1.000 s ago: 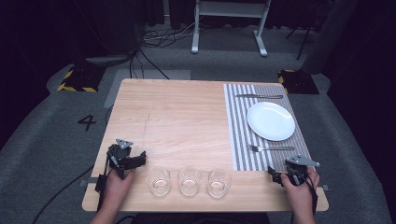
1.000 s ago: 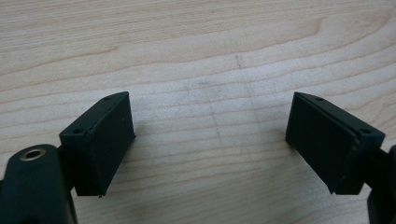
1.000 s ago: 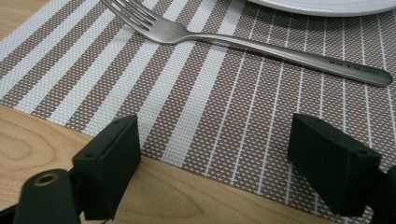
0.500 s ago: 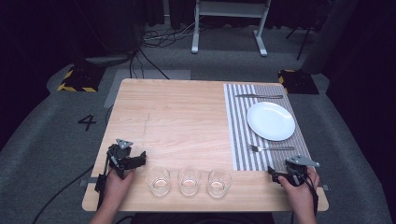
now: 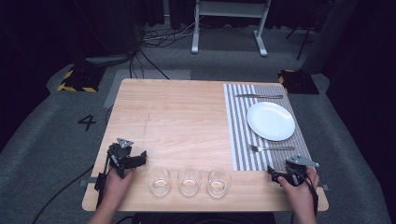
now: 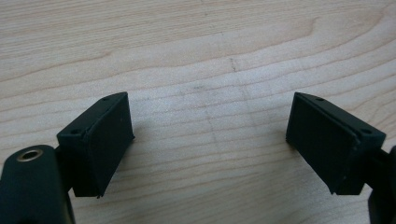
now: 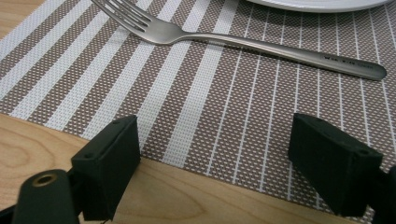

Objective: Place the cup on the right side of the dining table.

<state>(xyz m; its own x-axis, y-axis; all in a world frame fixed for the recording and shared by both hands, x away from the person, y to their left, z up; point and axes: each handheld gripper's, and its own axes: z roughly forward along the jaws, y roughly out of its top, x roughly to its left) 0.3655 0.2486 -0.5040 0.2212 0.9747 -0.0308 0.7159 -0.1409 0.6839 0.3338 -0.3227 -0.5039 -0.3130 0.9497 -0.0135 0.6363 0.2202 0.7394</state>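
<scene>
At bench front-right, right claw (image 5: 283, 176) gapes wide, empty, hovering low over the near edge of the striped placemat (image 7: 224, 107); fork (image 7: 233, 44) lies just beyond its jaws, untouched, beside the white plate (image 5: 271, 121). Left claw (image 5: 127, 158) also spread wide and empty over bare bench (image 6: 196, 70), just left of the three glasses (image 5: 188, 180) lined along the near edge. Nothing gripped yet, so work looks unstarted. Both forearms come in low from the near side, wrists level
</scene>
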